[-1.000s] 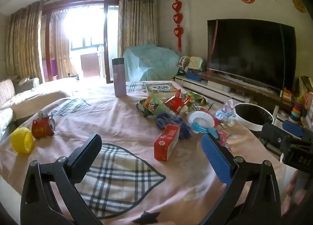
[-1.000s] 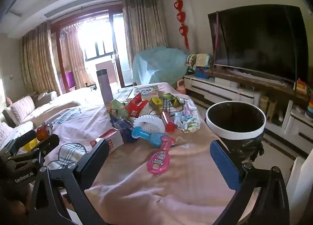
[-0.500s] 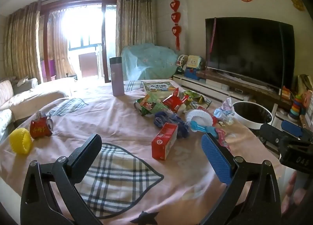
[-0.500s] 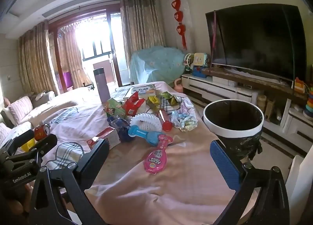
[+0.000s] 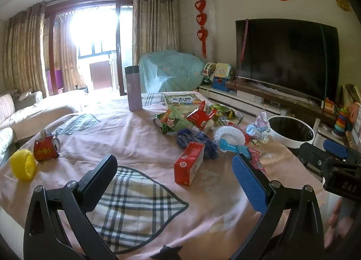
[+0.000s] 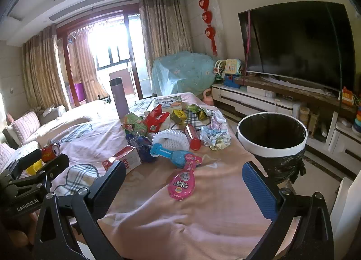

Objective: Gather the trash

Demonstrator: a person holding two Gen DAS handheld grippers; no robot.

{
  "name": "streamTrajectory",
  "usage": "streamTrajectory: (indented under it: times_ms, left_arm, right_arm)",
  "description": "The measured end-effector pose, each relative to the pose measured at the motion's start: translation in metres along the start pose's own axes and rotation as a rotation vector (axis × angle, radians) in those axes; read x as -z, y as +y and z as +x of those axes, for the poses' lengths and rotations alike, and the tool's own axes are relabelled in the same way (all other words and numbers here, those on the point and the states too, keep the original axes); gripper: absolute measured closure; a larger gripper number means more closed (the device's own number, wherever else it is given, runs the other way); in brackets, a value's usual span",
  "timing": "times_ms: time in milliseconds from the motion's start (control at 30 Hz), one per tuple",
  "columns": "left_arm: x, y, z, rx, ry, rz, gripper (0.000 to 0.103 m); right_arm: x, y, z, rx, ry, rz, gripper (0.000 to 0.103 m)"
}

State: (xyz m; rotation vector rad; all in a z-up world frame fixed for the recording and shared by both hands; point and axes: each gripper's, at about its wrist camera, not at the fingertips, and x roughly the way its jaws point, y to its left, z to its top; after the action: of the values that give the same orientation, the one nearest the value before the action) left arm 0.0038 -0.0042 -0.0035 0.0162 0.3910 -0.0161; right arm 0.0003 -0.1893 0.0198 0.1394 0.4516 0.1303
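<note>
A heap of trash lies on the pink cloth of the table point(image 5: 140, 138): a red carton point(image 5: 188, 163), a green packet point(image 5: 174, 121), a red snack bag point(image 5: 200, 116), a white foam net point(image 6: 171, 139), crumpled paper point(image 6: 215, 134) and a pink blister pack point(image 6: 183, 179). A white bin with a black liner point(image 6: 271, 134) stands at the table's right edge. My left gripper point(image 5: 176, 181) is open and empty, just short of the red carton. My right gripper point(image 6: 183, 189) is open and empty, over the near side of the pink pack.
A purple flask point(image 5: 133, 88) stands at the far side of the table. A red can point(image 5: 45, 150) and a yellow foam net point(image 5: 22, 167) lie at the left. A book point(image 5: 182, 99) lies behind the heap. A television point(image 6: 297, 41) and low cabinet stand to the right.
Both grippers have moved slightly forward toward the heap. Both jaws have stayed open, and nothing on the table has moved.
</note>
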Motion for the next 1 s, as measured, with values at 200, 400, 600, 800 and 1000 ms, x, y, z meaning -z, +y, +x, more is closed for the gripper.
streamTrajectory:
  times_ms: [200,400,600,800,1000]
  left_arm:
    - [0.0005,-0.0018,0.0021,0.003,0.004,0.003,0.000]
    - [0.0006,0.0011,0.0008,0.009,0.005,0.006,0.000]
    - [0.0021,0.0063,0.0017,0.013,0.011,0.006,0.000]
    - [0.0035,0.0002,0.0053,0.014,0.016,0.013,0.000]
    - [0.0041,-0.0006,0.0066,0.016,0.020,0.016,0.000]
  right_arm:
    - [0.0005,0.0001,0.0002,-0.002,0.001,-0.001,0.000]
    - [0.0019,0.0004,0.0020,-0.012,0.010,0.007,0.000]
    - [0.0024,0.0001,0.0026,-0.015,0.013,0.011,0.000]
    - [0.0033,-0.0005,0.0034,-0.022,0.020,0.018,0.000]
    - [0.0033,-0.0024,0.0043,-0.026,0.027,0.022,0.000]
